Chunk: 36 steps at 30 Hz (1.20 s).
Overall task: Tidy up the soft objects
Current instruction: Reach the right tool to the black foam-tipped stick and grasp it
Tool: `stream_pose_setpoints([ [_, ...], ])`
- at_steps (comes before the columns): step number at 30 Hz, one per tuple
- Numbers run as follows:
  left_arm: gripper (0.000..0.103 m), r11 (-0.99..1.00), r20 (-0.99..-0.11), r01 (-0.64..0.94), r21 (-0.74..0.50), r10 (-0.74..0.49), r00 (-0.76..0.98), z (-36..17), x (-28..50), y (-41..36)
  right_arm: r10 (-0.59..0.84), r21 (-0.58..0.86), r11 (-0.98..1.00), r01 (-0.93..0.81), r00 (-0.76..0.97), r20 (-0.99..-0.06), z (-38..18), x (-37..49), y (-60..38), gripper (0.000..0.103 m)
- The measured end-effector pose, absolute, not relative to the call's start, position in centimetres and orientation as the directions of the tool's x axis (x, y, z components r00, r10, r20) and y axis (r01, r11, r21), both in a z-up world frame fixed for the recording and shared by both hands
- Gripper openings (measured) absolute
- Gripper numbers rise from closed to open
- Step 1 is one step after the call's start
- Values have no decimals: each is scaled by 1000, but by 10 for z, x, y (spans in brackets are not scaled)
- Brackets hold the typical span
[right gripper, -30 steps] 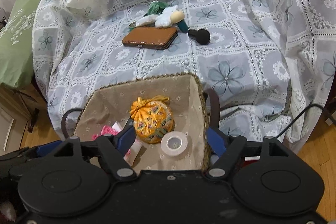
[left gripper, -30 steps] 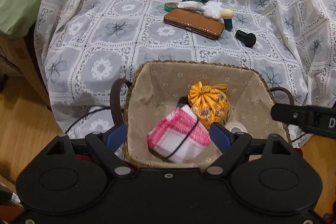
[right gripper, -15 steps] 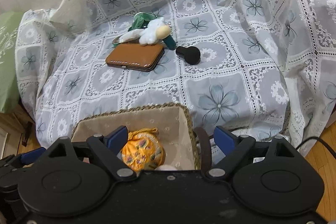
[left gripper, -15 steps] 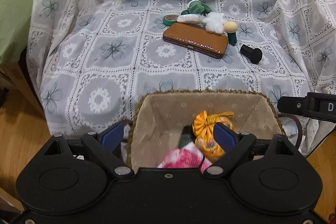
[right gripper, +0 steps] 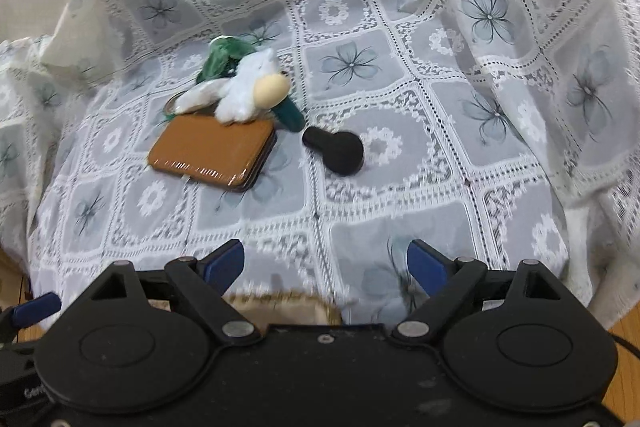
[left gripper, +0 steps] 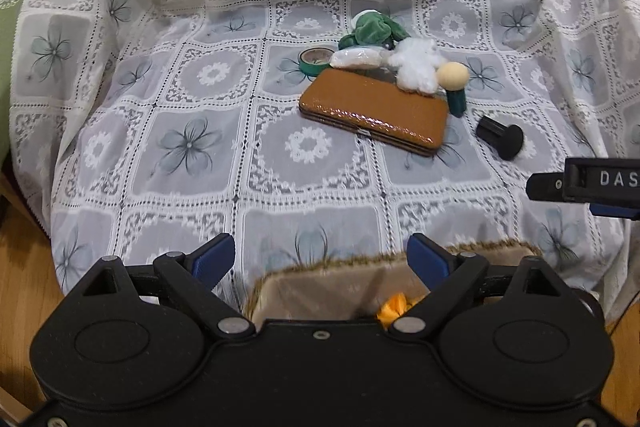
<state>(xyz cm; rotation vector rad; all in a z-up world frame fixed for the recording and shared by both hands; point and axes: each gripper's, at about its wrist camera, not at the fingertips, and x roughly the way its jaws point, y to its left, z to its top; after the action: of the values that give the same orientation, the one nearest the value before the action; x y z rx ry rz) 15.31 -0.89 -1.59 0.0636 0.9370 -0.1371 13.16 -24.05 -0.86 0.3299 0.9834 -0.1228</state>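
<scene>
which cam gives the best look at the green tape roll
The left wrist view. There the green tape roll lies in full sight on the lace cloth, just left of the brown case, its ring shape plain. In the right wrist view only a thin edge peeks out behind the white pouch, mostly hidden.

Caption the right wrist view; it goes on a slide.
Open right tongs above lace-covered seat, facing brown wallet, white plush and black knob; basket rim below.
</scene>
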Motion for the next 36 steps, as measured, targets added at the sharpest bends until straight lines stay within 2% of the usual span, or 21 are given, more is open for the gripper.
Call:
stream_pose_setpoints([
  [2, 90, 990, -812, 143, -6, -88, 577, -19, 161, -9, 32, 214, 938, 272, 546, -837, -13, 146, -243, 87],
  [4, 90, 990, -818, 143, -9, -89, 569, -23, 169, -9, 24, 220, 929, 298, 544, -838, -17, 156, -246, 74],
  [7, 90, 989, -825, 147, -12, -93, 558, -28, 177, -9, 26, 247, 909, 336, 545, -838, -24, 170, -247, 61],
  [19, 90, 990, -843, 138, -15, -87, 531, -43, 212, 0, -32, 220, 889, 400, 535, -844, -53, 212, -238, 60],
  [36, 90, 990, -857, 140, -11, -82, 509, -54, 232, -3, -78, 193, 896, 399, 571, -817, -73, 261, -247, 62],
])
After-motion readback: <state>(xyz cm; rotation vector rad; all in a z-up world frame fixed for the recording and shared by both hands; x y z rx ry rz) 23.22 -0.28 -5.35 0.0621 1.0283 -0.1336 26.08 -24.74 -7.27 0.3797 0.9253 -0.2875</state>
